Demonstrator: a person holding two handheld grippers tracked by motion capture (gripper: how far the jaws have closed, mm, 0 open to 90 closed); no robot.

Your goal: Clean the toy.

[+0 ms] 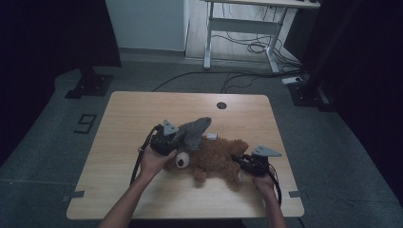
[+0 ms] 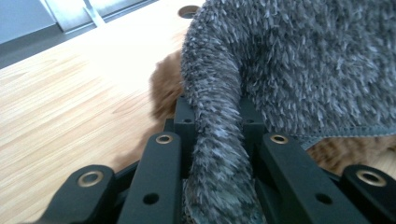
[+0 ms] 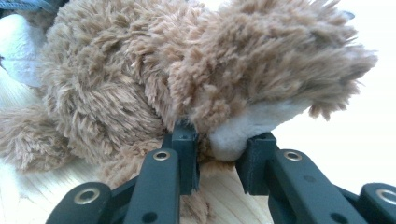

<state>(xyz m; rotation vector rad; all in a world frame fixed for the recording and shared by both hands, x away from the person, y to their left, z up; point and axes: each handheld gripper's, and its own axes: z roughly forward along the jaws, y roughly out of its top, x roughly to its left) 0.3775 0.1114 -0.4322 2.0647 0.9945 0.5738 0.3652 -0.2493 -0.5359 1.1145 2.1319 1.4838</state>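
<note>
Left gripper and right gripper: jaws clamped.

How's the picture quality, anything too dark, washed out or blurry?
High view: dim, dark at the edges. Left gripper view: sharp on the grey cloth, table bright. Right gripper view: brown plush toy crisp, background at right washed out white.

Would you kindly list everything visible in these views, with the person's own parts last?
plush bear: one, brown, lying mid-table.
fuzzy garment: one, grey, at the bear's head end.
table: one, light wood, centre.
desk frame: one, white, on the floor behind.
cables: several, black, under that desk.
left hand-held gripper: one, black, shut on the fuzzy garment.
right hand-held gripper: one, black, shut on the bear's pale-soled paw.
</note>
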